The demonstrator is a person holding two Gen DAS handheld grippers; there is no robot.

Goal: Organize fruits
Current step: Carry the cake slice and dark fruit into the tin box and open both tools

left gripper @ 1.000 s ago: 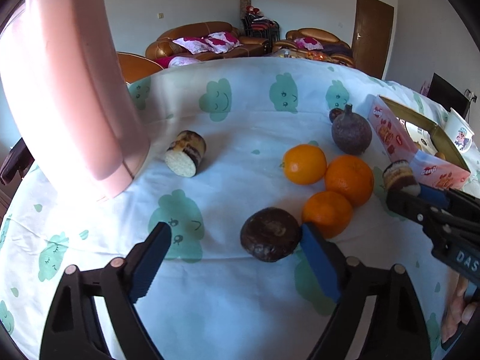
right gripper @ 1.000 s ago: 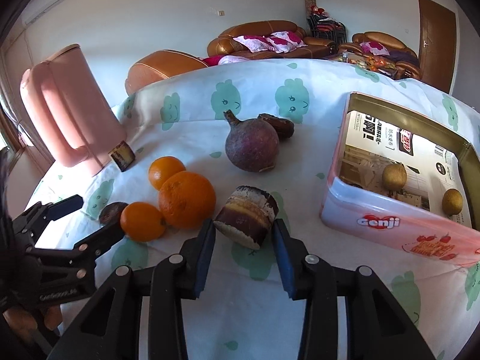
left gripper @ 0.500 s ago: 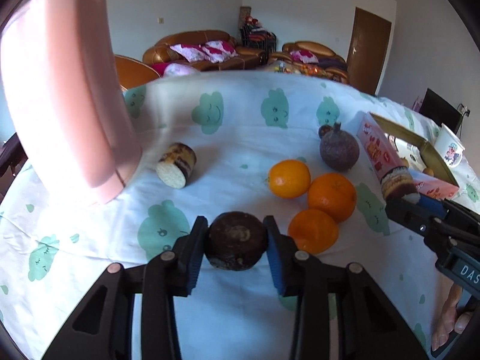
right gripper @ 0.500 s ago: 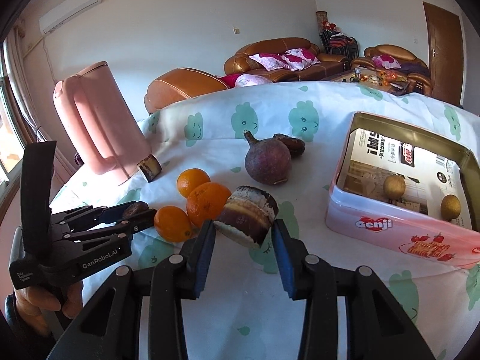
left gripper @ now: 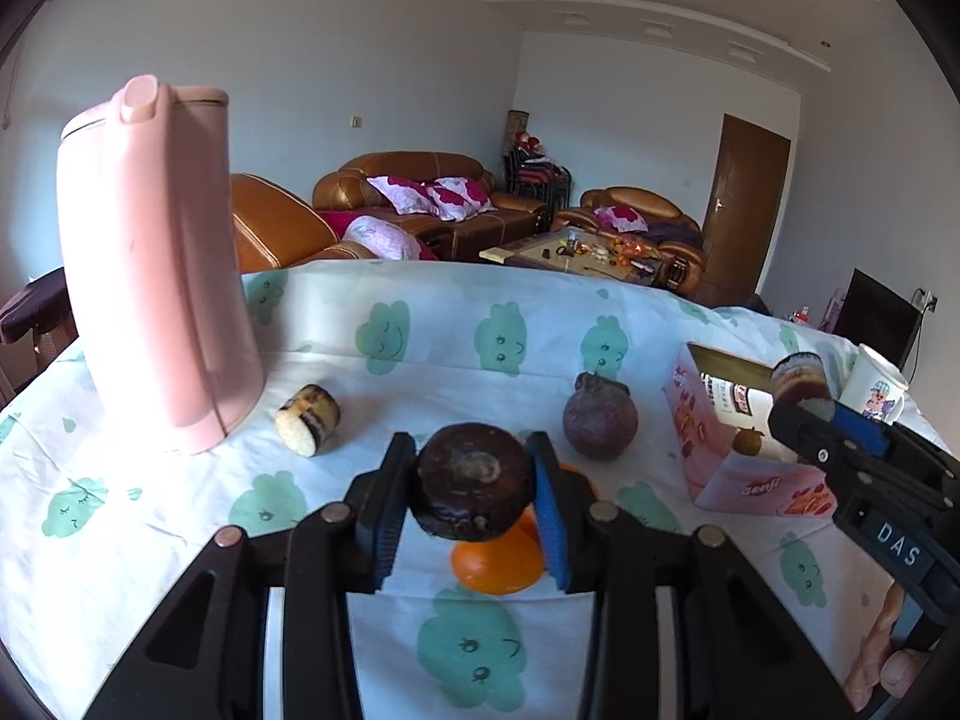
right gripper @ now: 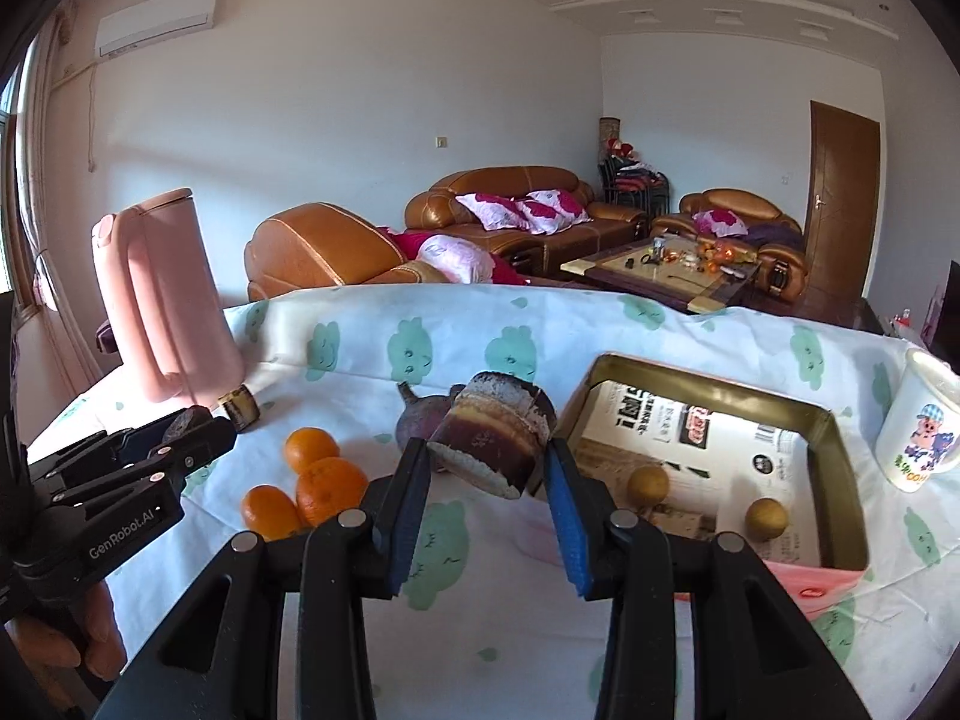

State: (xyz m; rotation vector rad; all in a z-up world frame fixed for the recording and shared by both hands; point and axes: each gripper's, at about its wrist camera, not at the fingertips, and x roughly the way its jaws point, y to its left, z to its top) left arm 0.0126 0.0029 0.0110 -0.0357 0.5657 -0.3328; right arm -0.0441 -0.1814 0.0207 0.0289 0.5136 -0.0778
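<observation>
My left gripper (left gripper: pixel 474 471) is shut on a dark brown round fruit (left gripper: pixel 471 489) and holds it above the cloth, over an orange (left gripper: pixel 498 567). My right gripper (right gripper: pixel 489 471) is shut on a short brown striped cylinder piece with a white cut end (right gripper: pixel 495 429), held just left of the open tin box (right gripper: pixel 840 438). Two small yellowish fruits (right gripper: pixel 648 483) lie inside the box. Three oranges (right gripper: pixel 330 489) sit grouped on the cloth, with a purple round fruit (left gripper: pixel 600 423) behind them. A second striped piece (left gripper: pixel 309 420) lies by the kettle.
A tall pink kettle (left gripper: pixel 156 312) stands at the table's left. A white printed mug (right gripper: pixel 924 426) stands to the right of the box. The table wears a white cloth with green cloud prints (left gripper: pixel 474 654). Sofas and a coffee table are beyond.
The left gripper's jaws closed on the dark fruit and lifted it off the cloth. The right gripper rose with its striped piece. Both views tilted upward.
</observation>
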